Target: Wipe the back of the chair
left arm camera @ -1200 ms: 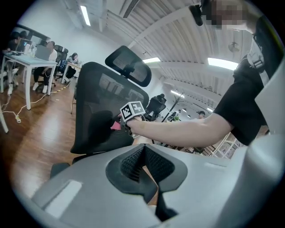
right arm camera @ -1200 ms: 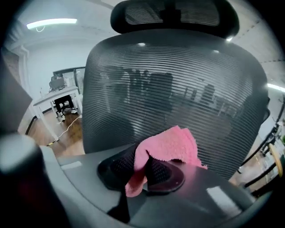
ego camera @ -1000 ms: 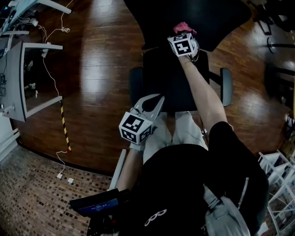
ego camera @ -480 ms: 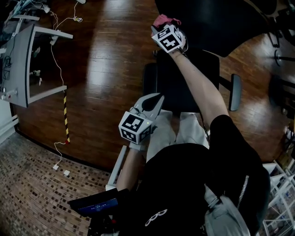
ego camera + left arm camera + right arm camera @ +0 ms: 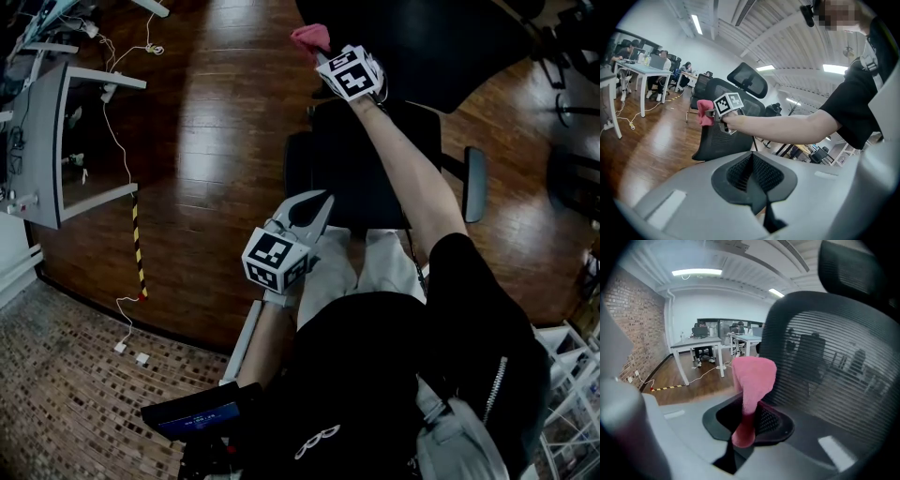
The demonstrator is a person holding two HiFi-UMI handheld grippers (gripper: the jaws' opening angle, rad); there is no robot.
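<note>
A black mesh office chair stands in front of the person, its backrest [image 5: 834, 352] filling the right of the right gripper view, its seat [image 5: 361, 159] below in the head view. My right gripper [image 5: 330, 58] is shut on a pink cloth [image 5: 752, 380], held at the left edge of the backrest [image 5: 412, 42]; whether the cloth [image 5: 309, 37] touches the mesh I cannot tell. The left gripper [image 5: 314, 208] hangs low near the person's lap, shut and empty. In the left gripper view the chair [image 5: 726, 126] and the pink cloth [image 5: 705, 112] appear beyond the closed jaws.
Dark wooden floor [image 5: 216, 112] surrounds the chair. A white desk [image 5: 47, 141] with trailing cables stands at the left, with a yellow-black striped strip [image 5: 137, 246] on the floor beside it. Armrests [image 5: 476, 183] flank the seat. People sit at desks [image 5: 647, 70] farther off.
The right gripper with the pink cloth has slid leftward along the backrest, now sticking out past its left edge. The left gripper has stayed put.
</note>
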